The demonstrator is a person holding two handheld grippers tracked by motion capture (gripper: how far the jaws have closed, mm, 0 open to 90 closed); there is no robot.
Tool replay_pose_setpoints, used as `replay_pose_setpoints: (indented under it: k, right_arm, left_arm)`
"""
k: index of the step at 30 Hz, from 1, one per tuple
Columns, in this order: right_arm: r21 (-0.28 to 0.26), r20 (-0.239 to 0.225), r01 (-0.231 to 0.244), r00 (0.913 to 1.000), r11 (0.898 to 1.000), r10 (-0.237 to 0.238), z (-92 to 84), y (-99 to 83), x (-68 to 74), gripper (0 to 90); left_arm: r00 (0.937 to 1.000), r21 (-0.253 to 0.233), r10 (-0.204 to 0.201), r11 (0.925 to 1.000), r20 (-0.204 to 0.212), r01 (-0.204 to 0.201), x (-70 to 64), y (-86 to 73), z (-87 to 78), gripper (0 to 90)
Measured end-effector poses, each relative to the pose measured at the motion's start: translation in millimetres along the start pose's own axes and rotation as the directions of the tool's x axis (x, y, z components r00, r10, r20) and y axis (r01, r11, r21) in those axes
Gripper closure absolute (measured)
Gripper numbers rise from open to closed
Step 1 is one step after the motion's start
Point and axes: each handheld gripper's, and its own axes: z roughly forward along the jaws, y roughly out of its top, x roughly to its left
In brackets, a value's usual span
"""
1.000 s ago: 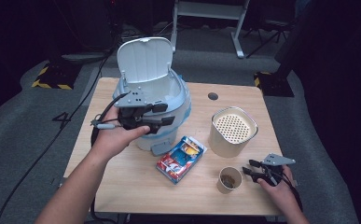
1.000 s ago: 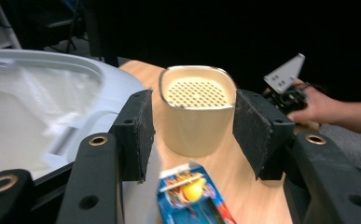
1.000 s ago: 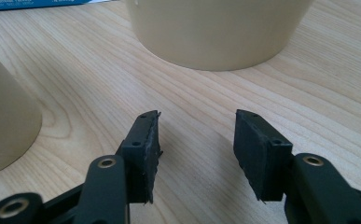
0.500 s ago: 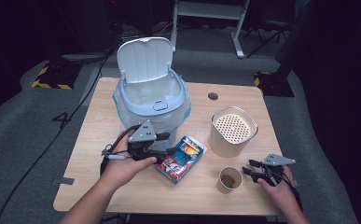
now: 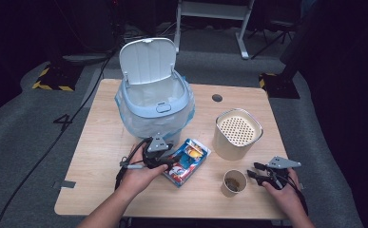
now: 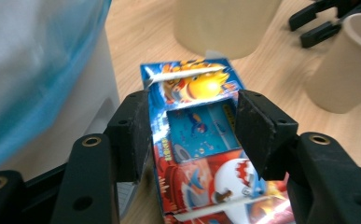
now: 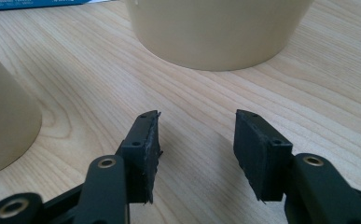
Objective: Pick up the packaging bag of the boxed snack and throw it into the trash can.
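Now my left tongs sit low at the centre of the high view, jaws spread either side of the colourful snack packet, which lies flat on the wooden table just below the blue lidded bin. In the left gripper view the packet fills the gap between the pads, which have just been closing a little; I cannot tell whether they press it. My right tongs rest at lower right beside the paper cup, jaws apart and empty.
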Motion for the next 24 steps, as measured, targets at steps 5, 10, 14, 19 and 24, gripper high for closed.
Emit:
replay_pose_setpoints:
  k: [5,10,14,19,24]
  right_arm:
    - [0.0,0.001,0.0,1.0,1.0,0.0,0.0,0.0,0.1,51.0]
    - [0.0,0.001,-0.001,1.0,1.0,0.001,0.0,0.0,0.1,50.9]
    - [0.0,0.001,-0.001,1.0,1.0,0.001,0.0,0.0,0.1,50.9]
    - [0.0,0.001,-0.001,1.0,1.0,0.001,0.0,0.0,0.1,51.0]
    - [0.0,0.001,-0.001,1.0,1.0,0.001,0.0,0.0,0.1,50.9]
  left_arm:
    - [0.9992,0.035,-0.04,0.9986,0.003,0.04,6.7,-8.1,17.0,47.3]
    - [0.9968,0.061,-0.08,0.995,0.006,0.079,12.0,-15.5,27.6,47.5]
    - [0.9957,0.053,-0.092,0.9944,0.01,0.091,12.1,-19.3,32.3,46.9]
    - [0.9978,0.047,-0.066,0.9967,0.005,0.066,10.4,-20.7,32.8,45.8]
    - [0.9956,0.069,-0.074,0.9951,0.058,0.07,5.5,-22.9,32.0,49.6]
